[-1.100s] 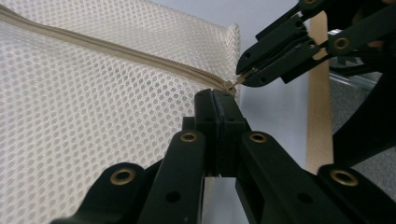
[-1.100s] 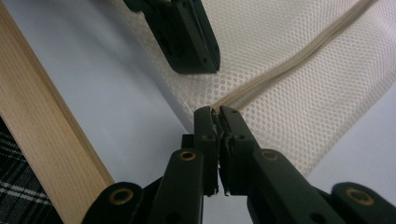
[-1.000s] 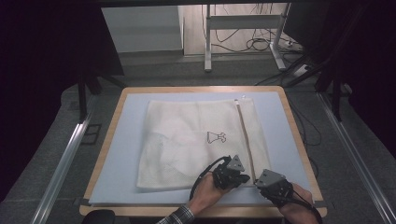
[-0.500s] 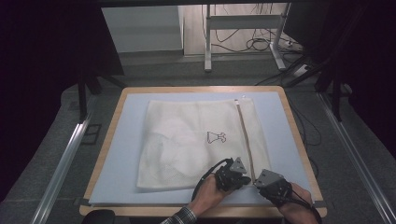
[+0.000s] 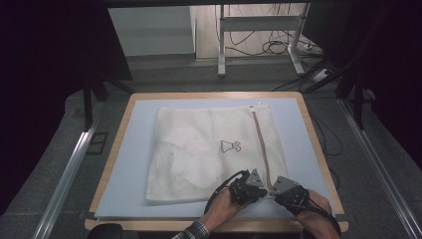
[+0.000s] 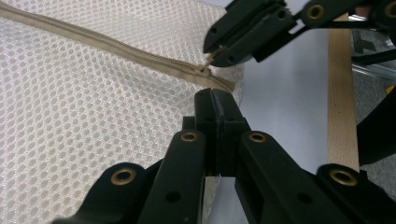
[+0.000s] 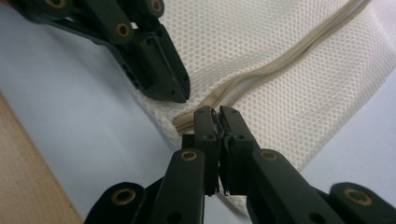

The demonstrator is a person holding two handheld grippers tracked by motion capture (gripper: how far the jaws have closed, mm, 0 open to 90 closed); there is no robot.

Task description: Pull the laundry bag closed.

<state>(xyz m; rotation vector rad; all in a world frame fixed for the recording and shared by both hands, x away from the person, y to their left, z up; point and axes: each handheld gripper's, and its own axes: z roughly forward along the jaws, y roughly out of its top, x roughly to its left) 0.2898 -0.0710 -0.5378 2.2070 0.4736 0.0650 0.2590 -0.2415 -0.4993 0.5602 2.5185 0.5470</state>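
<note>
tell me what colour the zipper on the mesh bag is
Beige, a shade darker than the white mesh bag. The zipper shows best in the left gripper view.

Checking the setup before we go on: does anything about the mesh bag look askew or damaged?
No damage shows. The mesh laundry bag lies slightly rumpled on its left half; its zipper runs straight to the near corner.

You had no words, brand names or numbers readable anywhere in front of you. The single sign was a small dark outline emblem (image 5: 230, 146) printed near the middle of the white mesh zip-up laundry bag (image 5: 199, 154), which lay flat on the pale blue mat (image 5: 129, 164). Its shape was too small to make out, and it carried no lettering you could read.
</note>
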